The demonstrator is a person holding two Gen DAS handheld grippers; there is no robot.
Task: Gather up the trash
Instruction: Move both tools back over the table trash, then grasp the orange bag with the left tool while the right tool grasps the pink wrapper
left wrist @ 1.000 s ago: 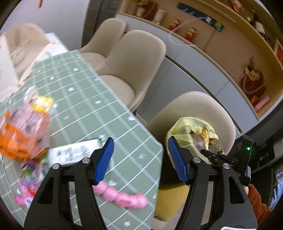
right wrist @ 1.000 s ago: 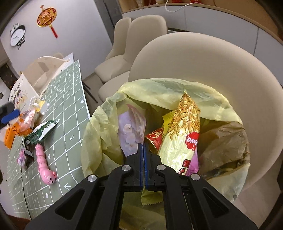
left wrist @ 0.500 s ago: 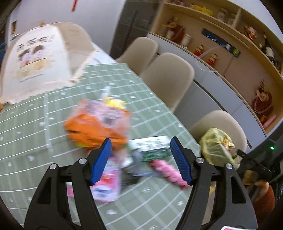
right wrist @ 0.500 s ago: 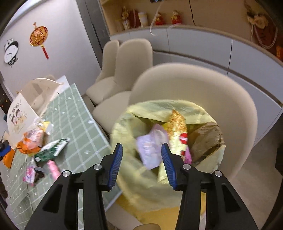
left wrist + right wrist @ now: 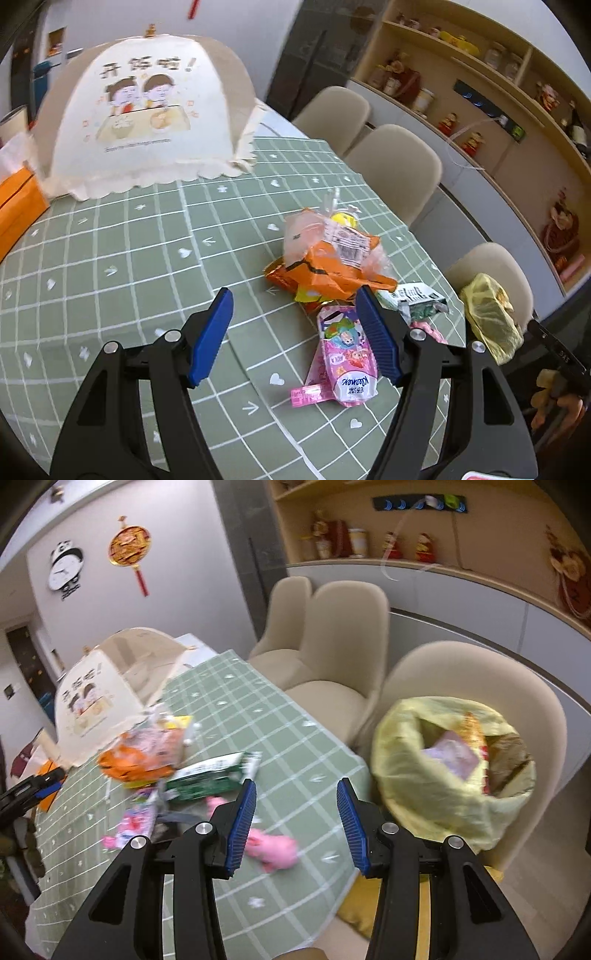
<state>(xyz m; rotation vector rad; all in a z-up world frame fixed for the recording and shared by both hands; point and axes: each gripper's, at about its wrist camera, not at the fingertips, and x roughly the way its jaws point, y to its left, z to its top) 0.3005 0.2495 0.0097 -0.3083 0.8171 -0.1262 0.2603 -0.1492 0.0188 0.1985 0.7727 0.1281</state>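
Dining room; green checked tablecloth (image 5: 122, 258) with a food cover (image 5: 144, 110) at its far end and beige chairs along the side. Trash bag (image 5: 443, 768), yellow, open, sits on the nearest chair (image 5: 476, 672), to the right of and just beyond the right gripper (image 5: 295, 819); it already holds several wrappers, one gold, one pale purple, so part of the collecting looks done. Right gripper: jaws spread, nothing between them, poised over the table edge. Left gripper (image 5: 293, 332): jaws spread, nothing pinched. Remaining on the cloth, all in one loose cluster: orange wrapper (image 5: 328, 273) with a clear packet on top, just beyond the left gripper's right jaw; pink pouch (image 5: 347, 354), lying inside that same jaw, not gripped; green-and-white pack (image 5: 413, 299), partly hidden behind that jaw; pink worm-shaped item (image 5: 273, 845), beside the right gripper's left jaw; a small dark scrap among them, too blurred to identify. Judgement: task partway, at least five pieces left. Nearest candidate for the left gripper is the pink pouch; for the right, the pink worm.
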